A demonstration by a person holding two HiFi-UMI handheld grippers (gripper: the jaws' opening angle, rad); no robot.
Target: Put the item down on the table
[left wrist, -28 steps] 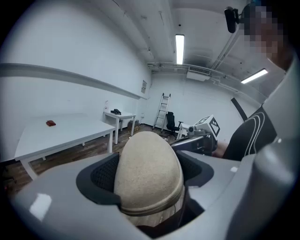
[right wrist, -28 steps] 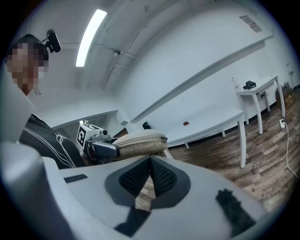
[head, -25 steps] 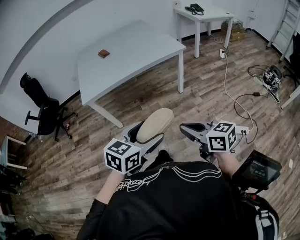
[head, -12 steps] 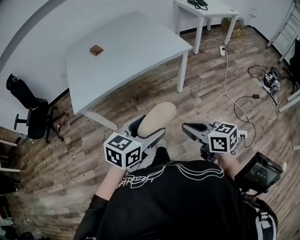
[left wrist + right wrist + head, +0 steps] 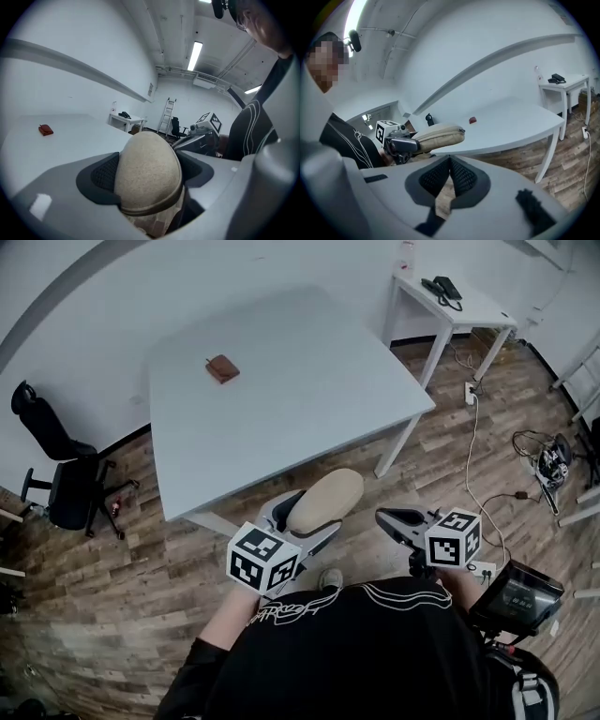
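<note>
Head view: the left gripper (image 5: 309,514) is holding a beige oval zippered fabric pouch (image 5: 325,501), its jaws spread wide and pinching it from both sides. The pouch is hanging in the air over the wood-plank floor (image 5: 141,615), just in front of the near edge of the big white table (image 5: 309,381), so it's not sitting on the table. A small brown flat thing (image 5: 222,368) is lying well back on the tabletop. The right gripper (image 5: 386,517) is hovering just beside the left one, off to the right. A black office chair (image 5: 61,474) is standing to the left of the table.

Left gripper view: the pouch (image 5: 147,173) is filling the space between the dark textured pads (image 5: 105,173), which are pressing on its sides. The tabletop (image 5: 70,140) is stretching out beyond it, with the brown thing (image 5: 45,130) lying far off to the left.

Right gripper view: the right gripper (image 5: 449,176) is showing its jaws pressed together with nothing between them. The pouch (image 5: 438,136) is sticking out level from the left gripper (image 5: 401,143), near the table's (image 5: 511,122) edge.
</note>
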